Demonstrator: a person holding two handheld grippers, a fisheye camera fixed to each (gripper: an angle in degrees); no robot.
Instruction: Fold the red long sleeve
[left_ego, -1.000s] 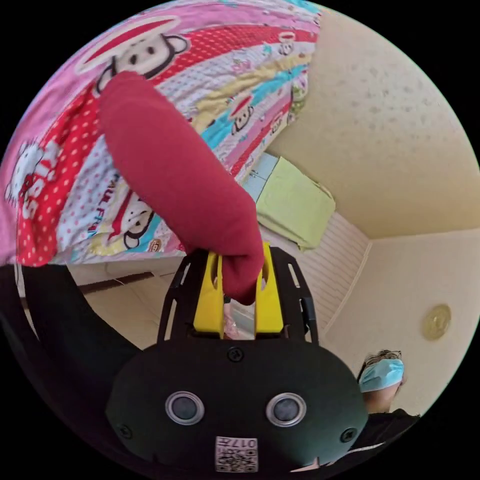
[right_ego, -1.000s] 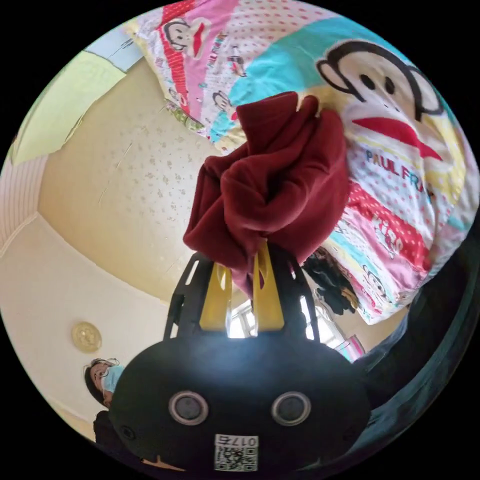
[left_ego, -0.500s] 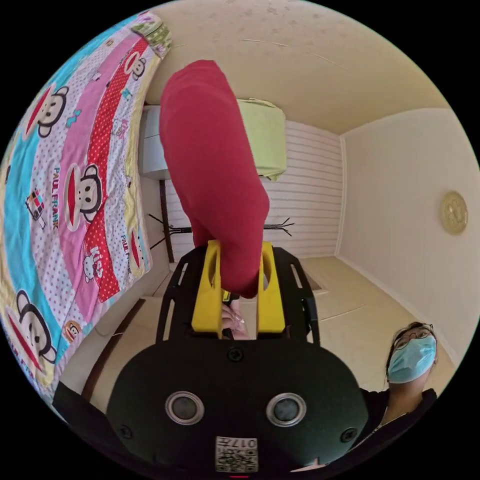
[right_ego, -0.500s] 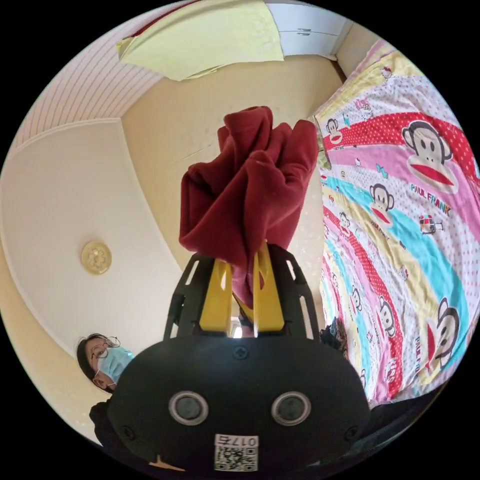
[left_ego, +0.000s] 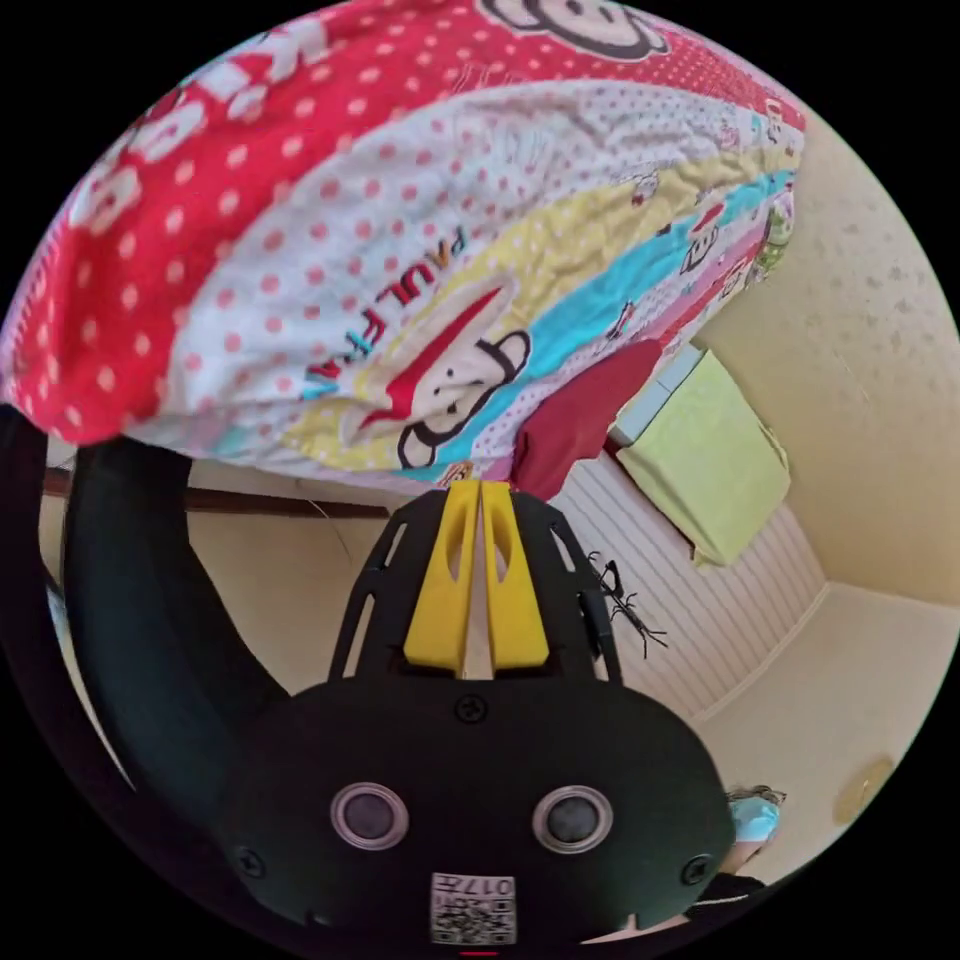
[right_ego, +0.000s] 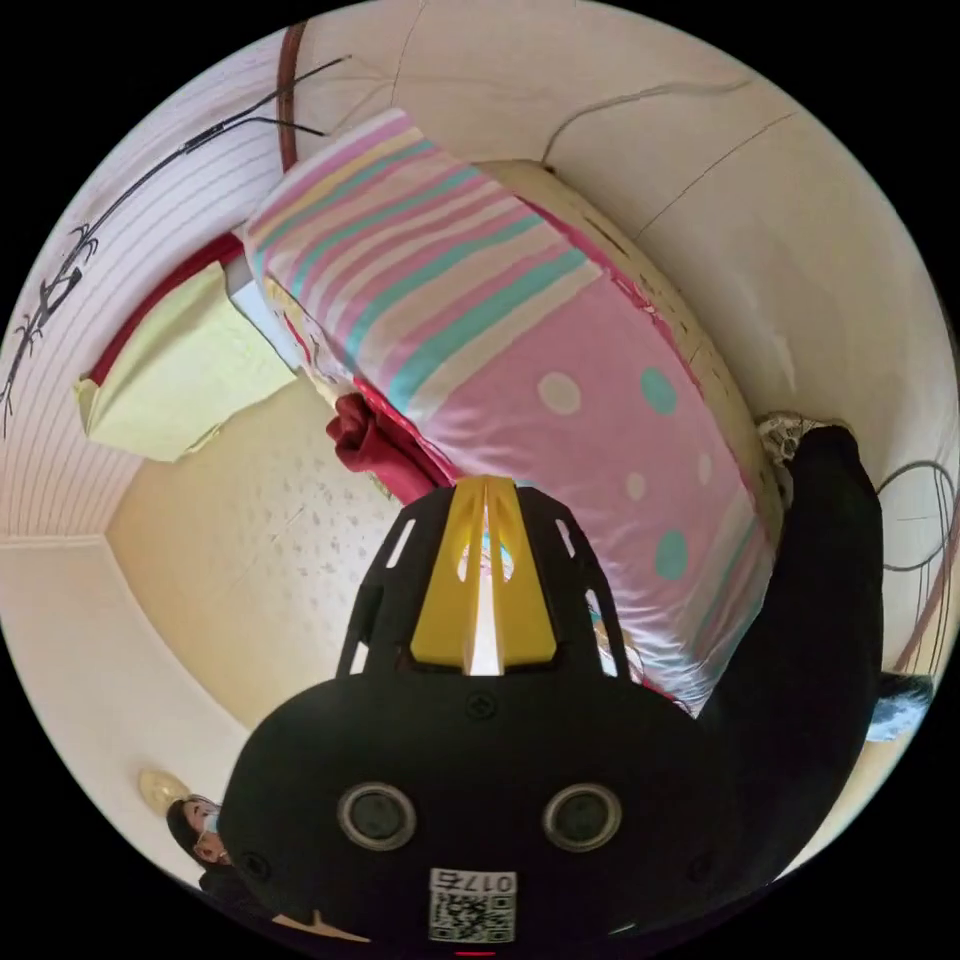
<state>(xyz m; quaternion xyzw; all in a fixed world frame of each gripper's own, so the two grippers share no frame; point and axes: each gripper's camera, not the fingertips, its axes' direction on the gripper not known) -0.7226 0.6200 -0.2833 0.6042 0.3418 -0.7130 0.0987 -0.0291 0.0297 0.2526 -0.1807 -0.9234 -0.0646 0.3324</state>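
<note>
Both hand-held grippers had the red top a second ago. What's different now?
Both have let go. The left hand-held gripper and right hand-held gripper now have their jaws together with nothing between them. The red long sleeve lies on the patterned bedspread, beyond the jaws. The bedspread looks unchanged.

Long sleeve (left_ego: 585, 415) on bedspread (left_ego: 420, 230)
</note>
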